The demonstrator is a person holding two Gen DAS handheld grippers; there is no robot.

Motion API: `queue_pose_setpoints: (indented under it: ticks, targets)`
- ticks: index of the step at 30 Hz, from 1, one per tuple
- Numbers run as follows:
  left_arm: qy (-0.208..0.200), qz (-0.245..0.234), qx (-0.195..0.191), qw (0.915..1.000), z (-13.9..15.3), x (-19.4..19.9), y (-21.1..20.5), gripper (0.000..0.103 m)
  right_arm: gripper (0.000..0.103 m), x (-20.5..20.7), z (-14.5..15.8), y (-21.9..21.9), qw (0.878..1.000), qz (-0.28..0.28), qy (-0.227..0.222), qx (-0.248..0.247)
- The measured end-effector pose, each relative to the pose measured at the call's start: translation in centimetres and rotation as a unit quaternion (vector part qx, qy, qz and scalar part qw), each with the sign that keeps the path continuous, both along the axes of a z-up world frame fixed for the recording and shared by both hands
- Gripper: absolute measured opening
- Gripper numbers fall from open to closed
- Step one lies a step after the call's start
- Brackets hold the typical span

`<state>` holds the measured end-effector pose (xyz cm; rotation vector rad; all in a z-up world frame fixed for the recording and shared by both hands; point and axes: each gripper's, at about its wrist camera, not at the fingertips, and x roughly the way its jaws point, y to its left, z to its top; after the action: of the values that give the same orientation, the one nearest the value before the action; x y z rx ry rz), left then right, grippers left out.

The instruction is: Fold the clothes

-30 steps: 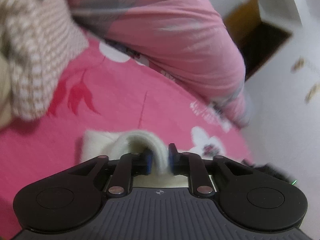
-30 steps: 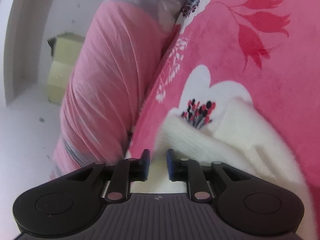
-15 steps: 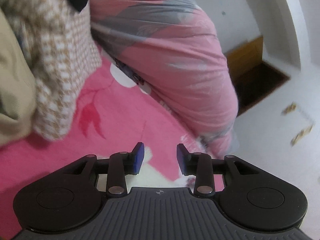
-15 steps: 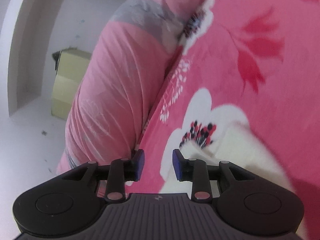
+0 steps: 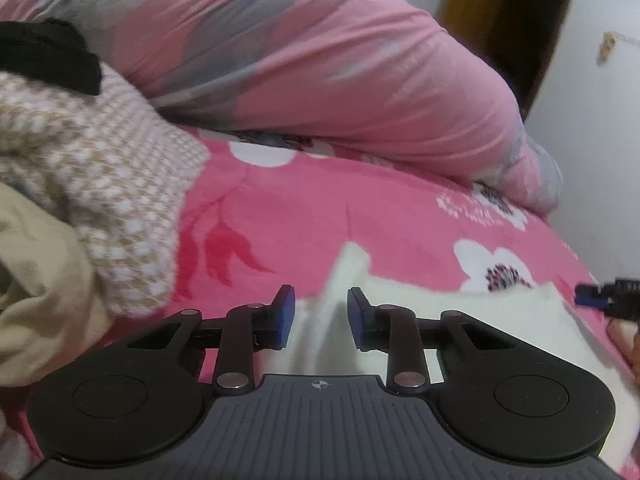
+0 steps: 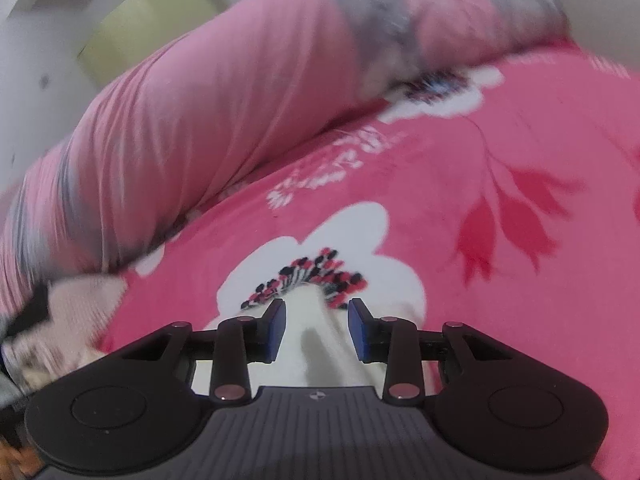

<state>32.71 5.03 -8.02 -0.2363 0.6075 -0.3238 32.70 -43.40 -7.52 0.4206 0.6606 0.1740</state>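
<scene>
A white fluffy garment (image 5: 420, 312) lies on the pink floral bedsheet (image 5: 320, 220). My left gripper (image 5: 320, 308) sits low over its left part; its jaws are closing with a raised ridge of the white cloth between the blue pads, which are clear of it. My right gripper (image 6: 316, 320) hovers over the garment's (image 6: 332, 360) other end, near a white printed flower; its jaws are opening, with cloth between the pads and gaps on both sides. The left wrist view also catches the right gripper's tip (image 5: 596, 300) at the right edge.
A rolled pink and grey duvet (image 5: 320, 60) runs along the far side of the bed. A brown-and-white knit garment (image 5: 100, 184), a beige one (image 5: 36, 280) and a black one (image 5: 52, 56) are piled at the left. A dark doorway (image 5: 500, 32) and a pale box (image 6: 148, 20) stand beyond.
The left gripper let go of the white fold, opened wide, then narrowed around a ridge of it. The right jaws widened. Both views rolled towards level and the right one rose.
</scene>
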Motion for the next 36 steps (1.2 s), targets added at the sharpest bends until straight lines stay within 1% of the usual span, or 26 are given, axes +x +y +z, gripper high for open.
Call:
queue_pose_setpoints:
  ticks: [3, 6, 8, 9, 11, 13, 16, 18, 20, 22, 26, 27, 28, 30, 34, 36]
  targets:
    - [-0.003, -0.008, 0.001, 1.0, -0.1, 0.1, -0.2, 0.024, 0.036, 0.7, -0.1, 0.9, 0.999, 0.025, 0.005, -0.025]
    - [-0.004, -0.019, -0.004, 0.9998, 0.0, 0.1, -0.2, 0.024, 0.035, 1.9, -0.8, 1.5, 0.998, 0.03, 0.031, -0.043]
    - [-0.006, -0.024, -0.01, 0.9996, 0.1, 0.0, -0.1, 0.024, 0.034, 2.4, -1.3, 1.5, 0.998, 0.03, 0.04, -0.043]
    - [-0.008, -0.026, -0.015, 0.9995, 0.2, -0.1, -0.1, 0.024, 0.031, 2.4, -1.5, 1.5, 0.998, 0.03, 0.041, -0.04]
    - [-0.009, -0.037, -0.028, 0.9989, 0.2, -0.4, 0.1, 0.024, 0.022, 2.2, -1.6, 1.3, 0.998, 0.029, 0.039, -0.033]
    - [-0.005, -0.051, -0.024, 0.9984, 0.1, -0.4, 0.1, 0.024, 0.016, 1.8, -1.6, 1.3, 0.999, 0.028, 0.033, -0.032]
    - [-0.003, -0.052, -0.002, 0.9986, -0.2, -0.2, -0.5, 0.024, 0.015, 1.7, -1.5, 1.2, 0.999, 0.025, 0.028, -0.029]
    - [-0.001, -0.047, -0.005, 0.9989, -0.3, 0.1, -0.5, 0.024, 0.015, 1.7, -1.5, 1.2, 0.999, 0.022, 0.027, -0.026]
    - [0.004, -0.041, -0.009, 0.9991, -0.4, 0.6, -0.6, 0.024, 0.012, 1.7, -1.5, 1.3, 0.999, 0.02, 0.027, -0.027]
    - [0.011, -0.039, -0.011, 0.9991, -0.6, 1.2, -0.7, 0.024, 0.01, 1.6, -1.5, 1.3, 0.999, 0.018, 0.025, -0.025]
    - [0.023, -0.044, -0.008, 0.9987, -0.8, 2.1, -1.1, 0.023, 0.009, 0.7, -0.9, 1.4, 1.0, 0.015, 0.002, -0.024]
    - [0.024, -0.043, -0.004, 0.9988, -0.9, 2.2, -1.3, 0.016, 0.009, 0.5, -0.7, 1.4, 1.0, 0.008, -0.004, -0.025]
    - [0.027, -0.041, 0.003, 0.9988, -0.9, 2.2, -1.4, 0.012, 0.009, 0.3, -0.5, 1.4, 1.0, 0.003, -0.01, -0.025]
    - [0.027, -0.029, 0.01, 0.9992, -0.6, 1.9, -1.6, 0.009, 0.009, -0.2, 0.2, 1.3, 0.999, -0.006, -0.026, -0.022]
    - [-0.011, -0.017, -0.027, 0.9994, 0.7, 0.6, -1.1, 0.009, 0.008, -1.4, 1.9, 1.3, 0.998, -0.013, -0.066, -0.017]
    - [-0.023, -0.01, -0.034, 0.9991, 1.0, 0.3, -1.0, 0.009, 0.008, -1.6, 2.3, 1.4, 0.996, -0.018, -0.081, -0.03]
